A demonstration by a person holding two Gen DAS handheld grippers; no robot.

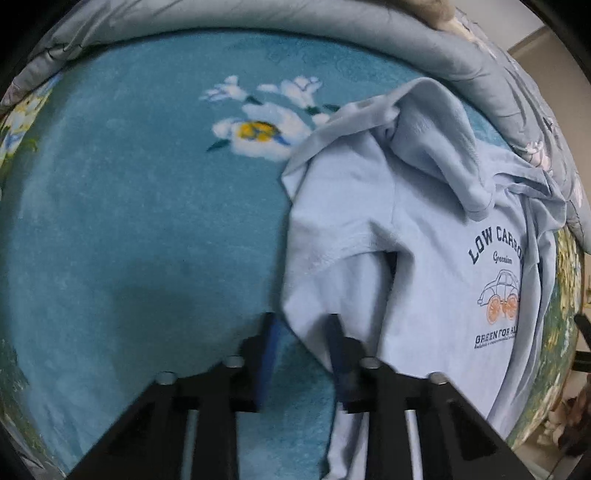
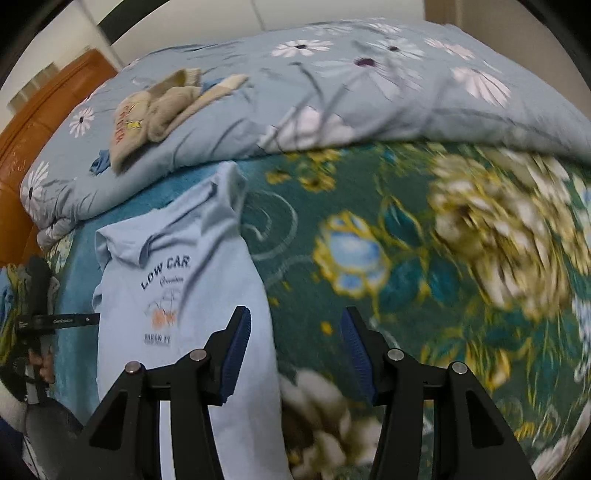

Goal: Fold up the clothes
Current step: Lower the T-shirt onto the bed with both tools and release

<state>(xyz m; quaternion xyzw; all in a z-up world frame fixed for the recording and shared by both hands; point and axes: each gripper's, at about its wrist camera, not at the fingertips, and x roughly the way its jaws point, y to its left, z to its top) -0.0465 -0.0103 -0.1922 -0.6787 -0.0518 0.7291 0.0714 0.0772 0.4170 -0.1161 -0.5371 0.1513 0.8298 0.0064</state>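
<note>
Left wrist view: light blue T-shirt (image 1: 424,258) on teal floral blanket (image 1: 129,203), long axis running away from camera, collar at far end by grey quilt (image 1: 258,22). Left claw (image 1: 301,332) narrowly parted, straddling shirt's near edge.

Right wrist view: right claw (image 2: 295,325) wide, empty, over blanket beside shirt. Beige garment (image 2: 155,110) on quilt, seen only here.

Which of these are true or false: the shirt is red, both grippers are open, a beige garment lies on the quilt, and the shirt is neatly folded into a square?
1. The light blue printed T-shirt is red. False: it is light blue.
2. The left gripper and right gripper are open. True.
3. A beige crumpled garment lies on the grey-blue floral quilt. True.
4. The T-shirt is folded into a square. False: it lies rumpled, partly folded lengthwise.
</note>
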